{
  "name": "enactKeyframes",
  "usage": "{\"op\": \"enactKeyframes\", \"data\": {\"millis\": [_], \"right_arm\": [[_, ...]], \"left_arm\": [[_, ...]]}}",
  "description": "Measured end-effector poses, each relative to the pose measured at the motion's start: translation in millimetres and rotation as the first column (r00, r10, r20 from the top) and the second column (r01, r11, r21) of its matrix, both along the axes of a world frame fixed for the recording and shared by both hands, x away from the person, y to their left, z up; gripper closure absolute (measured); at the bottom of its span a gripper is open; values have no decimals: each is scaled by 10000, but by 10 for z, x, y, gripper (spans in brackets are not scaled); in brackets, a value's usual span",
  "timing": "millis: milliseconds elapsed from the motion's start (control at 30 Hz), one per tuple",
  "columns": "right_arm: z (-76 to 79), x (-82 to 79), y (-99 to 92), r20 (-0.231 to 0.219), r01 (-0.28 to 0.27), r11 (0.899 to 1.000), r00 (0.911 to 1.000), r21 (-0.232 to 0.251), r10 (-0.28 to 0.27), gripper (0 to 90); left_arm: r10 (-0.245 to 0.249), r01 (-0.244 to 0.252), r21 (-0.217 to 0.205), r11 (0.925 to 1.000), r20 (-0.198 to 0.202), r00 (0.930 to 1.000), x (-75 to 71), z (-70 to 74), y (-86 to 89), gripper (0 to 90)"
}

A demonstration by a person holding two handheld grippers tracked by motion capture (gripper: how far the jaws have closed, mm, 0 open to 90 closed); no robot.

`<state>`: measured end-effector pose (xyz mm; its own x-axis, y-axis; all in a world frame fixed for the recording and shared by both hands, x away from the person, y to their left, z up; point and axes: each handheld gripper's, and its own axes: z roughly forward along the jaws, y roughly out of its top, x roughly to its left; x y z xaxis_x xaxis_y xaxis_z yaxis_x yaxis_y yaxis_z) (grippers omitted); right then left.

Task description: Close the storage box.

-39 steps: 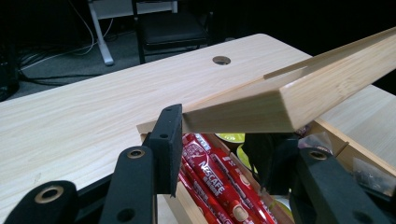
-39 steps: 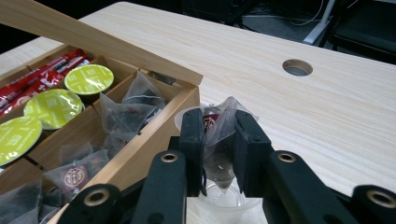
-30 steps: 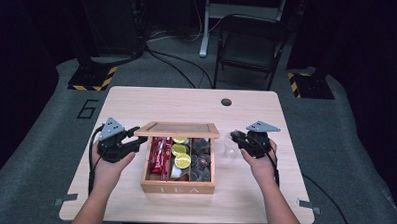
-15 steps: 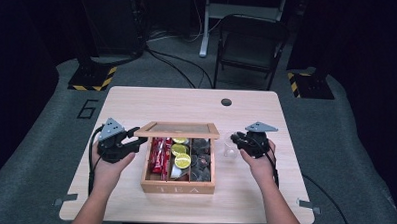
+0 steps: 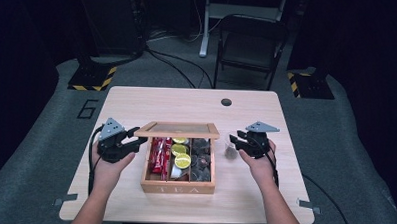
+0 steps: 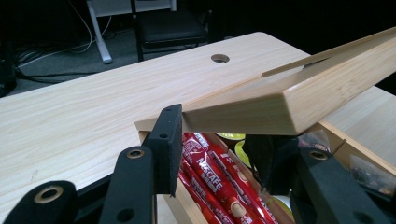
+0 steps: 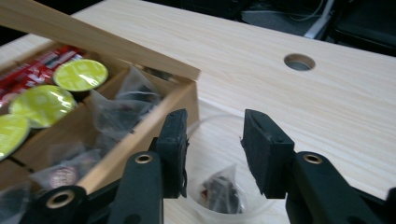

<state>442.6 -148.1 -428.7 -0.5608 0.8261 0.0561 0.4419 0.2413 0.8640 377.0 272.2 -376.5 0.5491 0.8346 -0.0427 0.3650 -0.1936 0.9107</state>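
A wooden tea box [image 5: 179,185] stands mid-table, its lid [image 5: 178,130] raised at a tilt. My left gripper [image 5: 138,139] is shut on the lid's left edge [image 6: 243,109], one pad [image 6: 169,135] on each face. Inside lie red Nescafe sticks [image 6: 210,175], lime-green capsules [image 7: 44,105] and dark tea bags [image 7: 116,109]. Right of the box stands a clear plastic cup [image 5: 230,152] with a small tea bag [image 7: 219,189] in it. My right gripper [image 7: 214,128] hovers just above the cup's rim; its jaws have just been opening and nothing is between them.
A round cable hole [image 5: 226,102] lies in the tabletop behind the box. Bare wood stretches behind the box and to both sides. A black chair [image 5: 249,46] stands beyond the far edge.
The right gripper's jaws stand wider apart over the cup than before. The left gripper and the raised lid have not moved.
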Motion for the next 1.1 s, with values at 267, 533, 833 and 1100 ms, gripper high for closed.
{"op": "enactKeyframes", "data": {"millis": [267, 533, 833, 1100], "right_arm": [[268, -221, 214, 670, -1389, 9902, 9882, 157, 1376, 594], [413, -435, 461, 1197, -1996, 9799, 9727, -51, 1988, 531], [590, -531, 487, 1908, -2257, 9742, 9567, 89, 2199, 545], [627, -548, 480, 1857, -2240, 9745, 9580, 94, 2185, 563]], "left_arm": [[-67, 67, -22, 10000, 63, 10000, -11, 19, 6, 566], [-102, 102, -3, 9999, 16, 9999, -21, 31, 5, 560], [-143, 143, -34, 9999, 54, 9999, -49, 63, 4, 552], [-83, 83, -4, 10000, 80, 9999, -62, 102, -4, 555]]}}
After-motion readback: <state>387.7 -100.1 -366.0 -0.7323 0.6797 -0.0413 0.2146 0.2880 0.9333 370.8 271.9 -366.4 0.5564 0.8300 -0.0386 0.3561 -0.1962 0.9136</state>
